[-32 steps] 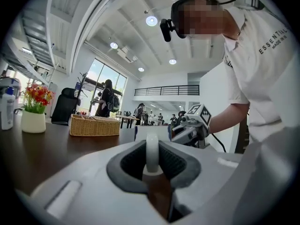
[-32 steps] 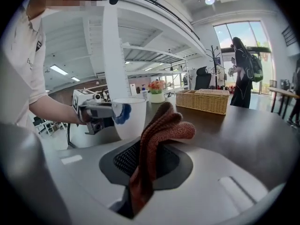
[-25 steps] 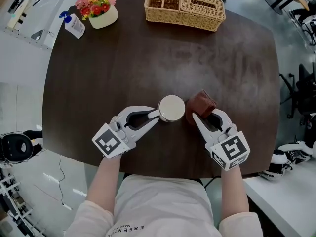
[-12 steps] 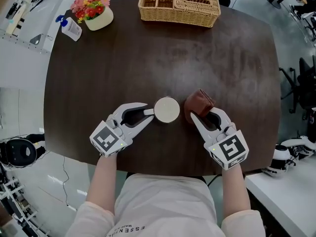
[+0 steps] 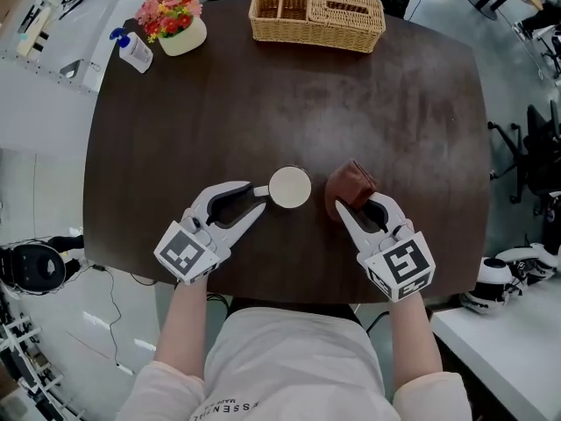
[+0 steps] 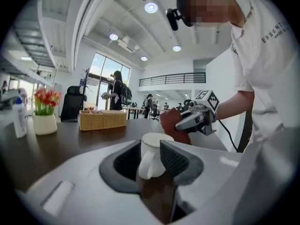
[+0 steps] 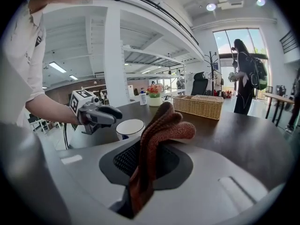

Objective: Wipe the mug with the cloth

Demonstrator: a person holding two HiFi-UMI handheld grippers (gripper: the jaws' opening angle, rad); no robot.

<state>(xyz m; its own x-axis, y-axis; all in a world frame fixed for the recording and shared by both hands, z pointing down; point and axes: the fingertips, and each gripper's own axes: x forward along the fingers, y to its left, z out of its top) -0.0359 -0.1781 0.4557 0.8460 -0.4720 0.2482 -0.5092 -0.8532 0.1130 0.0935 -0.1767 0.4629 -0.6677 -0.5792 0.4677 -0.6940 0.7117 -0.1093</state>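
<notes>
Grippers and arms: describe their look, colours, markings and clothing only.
The left gripper and right gripper are white and smooth-shelled, each with two tapering jaws lined with dark ribbed pads. Each rear carries a white marker cube printed with black squares, and a thin dark cable trails from each. The person wears a pale short-sleeved T-shirt with dark lettering.

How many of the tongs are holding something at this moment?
2. The left tongs are shut on the handle of the mug; the right tongs are shut on the cloth, beside the mug.
</notes>
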